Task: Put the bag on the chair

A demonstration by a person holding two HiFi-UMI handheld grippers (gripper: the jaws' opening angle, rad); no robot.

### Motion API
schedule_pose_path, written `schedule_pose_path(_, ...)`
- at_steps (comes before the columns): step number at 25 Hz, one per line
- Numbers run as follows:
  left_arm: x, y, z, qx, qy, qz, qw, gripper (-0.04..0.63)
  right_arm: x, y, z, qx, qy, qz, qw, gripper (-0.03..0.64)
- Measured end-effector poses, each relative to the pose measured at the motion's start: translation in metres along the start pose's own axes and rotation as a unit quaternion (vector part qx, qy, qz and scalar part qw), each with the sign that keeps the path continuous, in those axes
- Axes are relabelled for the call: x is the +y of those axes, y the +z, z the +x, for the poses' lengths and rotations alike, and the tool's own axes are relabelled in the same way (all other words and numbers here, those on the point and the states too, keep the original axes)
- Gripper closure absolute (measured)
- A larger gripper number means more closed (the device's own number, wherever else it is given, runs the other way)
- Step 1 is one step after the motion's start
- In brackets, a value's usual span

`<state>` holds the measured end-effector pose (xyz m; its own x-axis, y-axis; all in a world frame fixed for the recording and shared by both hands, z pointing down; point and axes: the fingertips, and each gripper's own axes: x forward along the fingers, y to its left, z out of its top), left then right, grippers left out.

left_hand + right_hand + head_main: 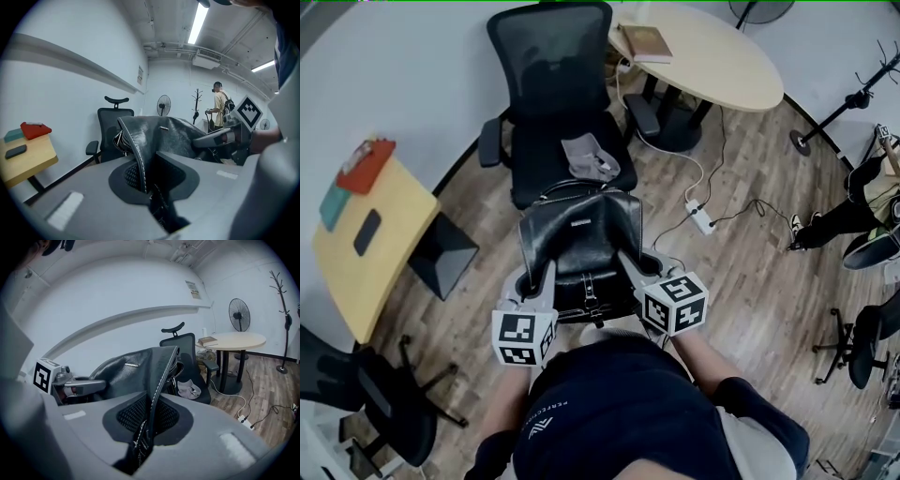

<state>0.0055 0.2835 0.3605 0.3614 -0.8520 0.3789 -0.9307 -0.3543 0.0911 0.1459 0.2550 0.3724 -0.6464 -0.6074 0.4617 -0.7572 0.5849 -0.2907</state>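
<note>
The left gripper (pixel 546 270) and right gripper (pixel 628 258) each clamp a side seam of the black leather bag (pixel 581 234), holding it upright and level just before the front edge of the office chair (pixel 548 122).

A dark, perhaps navy, top (pixel 619 412) bears a small white logo (pixel 540 427).

Black leather bag (pixel 581 242), upright, before chair (pixel 549 66)

The bag (pixel 581 239) is black leather, the chair (pixel 548 56) black mesh.
</note>
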Motion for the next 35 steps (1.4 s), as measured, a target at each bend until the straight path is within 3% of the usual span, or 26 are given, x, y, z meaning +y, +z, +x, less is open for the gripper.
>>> schedule_pose_path(10,-0.001,0.015,0.051,0.011,0.005,-0.005,0.9999,0.535,-0.046,0.02,0.02,0.002,0.008,0.002,1.0,0.58)
schedule_pose_path(21,0.007,0.033,0.076,0.011,0.009,0.005,0.9999,0.535,-0.063,0.042,0.034,-0.009,0.013,0.0,1.0,0.58)
schedule_pose_path(35,0.043,0.048,0.144,0.024,-0.017,0.0,0.9996,0.535,-0.103,0.069,0.086,-0.002,-0.015,0.013,1.0,0.58)
